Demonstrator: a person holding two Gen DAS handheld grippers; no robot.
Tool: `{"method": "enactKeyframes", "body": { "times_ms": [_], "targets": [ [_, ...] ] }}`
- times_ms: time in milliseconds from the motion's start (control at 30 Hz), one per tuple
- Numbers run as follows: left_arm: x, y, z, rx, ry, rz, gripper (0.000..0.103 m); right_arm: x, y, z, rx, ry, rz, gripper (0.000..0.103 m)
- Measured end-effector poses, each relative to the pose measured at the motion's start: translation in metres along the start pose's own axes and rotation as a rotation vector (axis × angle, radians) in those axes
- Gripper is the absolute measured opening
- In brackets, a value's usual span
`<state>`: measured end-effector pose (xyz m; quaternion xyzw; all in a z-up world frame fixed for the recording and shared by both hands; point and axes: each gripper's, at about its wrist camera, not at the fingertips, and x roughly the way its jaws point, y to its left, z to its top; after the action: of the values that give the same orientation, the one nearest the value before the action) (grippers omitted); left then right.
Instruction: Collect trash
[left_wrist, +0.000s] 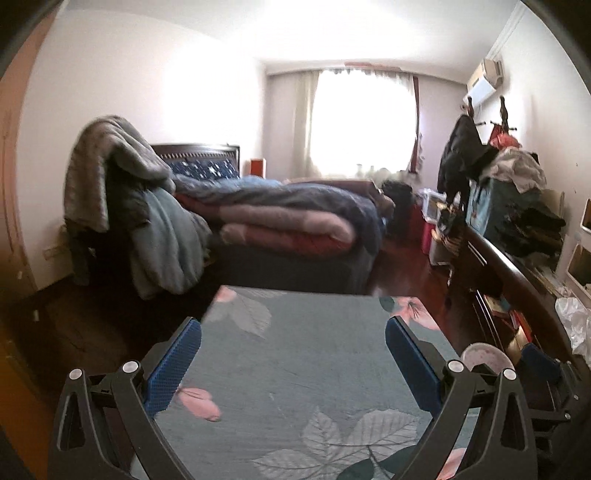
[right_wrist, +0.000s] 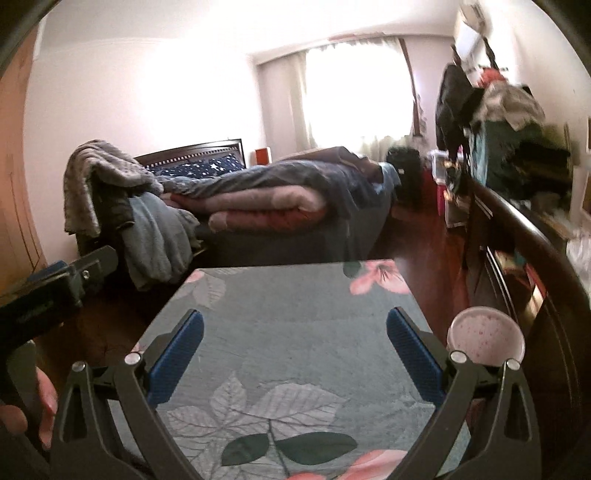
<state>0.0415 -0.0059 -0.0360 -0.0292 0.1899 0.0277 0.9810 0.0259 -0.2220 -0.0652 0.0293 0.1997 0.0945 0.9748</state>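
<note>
Left hand-held gripper: jaws spread wide, nothing between the 2 blue pads, held over the middle of the worktop, which carries a grey-green floral cover with pink flowers and pale leaves. Right hand-held gripper: likewise spread, empty, also over the worktop's middle. In the right wrist view the left unit appears at the left edge of frame, beyond the worktop's left edge, with part of a hand gripping it. No loose trash is visible on the worktop surface in either view. The one item beside the worktop is a round pink speckled bin, just off the right edge, close to the right finger of the right hand-held gripper and partly hidden behind its linkage; its contents cannot be made out. In the left wrist view the same bin shows only as a rim behind the right linkage. Beyond the far edge: bed with folded quilts. Dark wooden cabinet along the right, piled with clothes.
</note>
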Motion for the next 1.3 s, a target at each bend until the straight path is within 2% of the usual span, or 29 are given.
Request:
{"method": "enactKeyframes", "body": {
  "times_ms": [300, 467, 667, 1000, 1300],
  "targets": [
    [-0.048, 0.019, 0.009, -0.035, -0.072, -0.012, 0.099, -0.042, 0.027, 0.012, -0.062, -0.070, 0.000, 0.100],
    [-0.057, 0.025, 0.008, -0.060, -0.076, 0.017, 0.099, -0.055, 0.034, 0.015, -0.082, -0.098, -0.023, 0.100],
    [-0.063, 0.035, 0.007, -0.097, -0.075, -0.004, 0.099, -0.060, 0.036, 0.017, -0.086, -0.109, -0.036, 0.100],
    [-0.075, 0.034, 0.007, -0.086, -0.099, -0.015, 0.099, -0.077, 0.037, 0.023, -0.091, -0.168, -0.092, 0.100],
    [-0.089, 0.026, 0.012, -0.067, -0.140, -0.026, 0.099, -0.093, 0.035, 0.027, -0.086, -0.203, -0.102, 0.100]
  ]
}}
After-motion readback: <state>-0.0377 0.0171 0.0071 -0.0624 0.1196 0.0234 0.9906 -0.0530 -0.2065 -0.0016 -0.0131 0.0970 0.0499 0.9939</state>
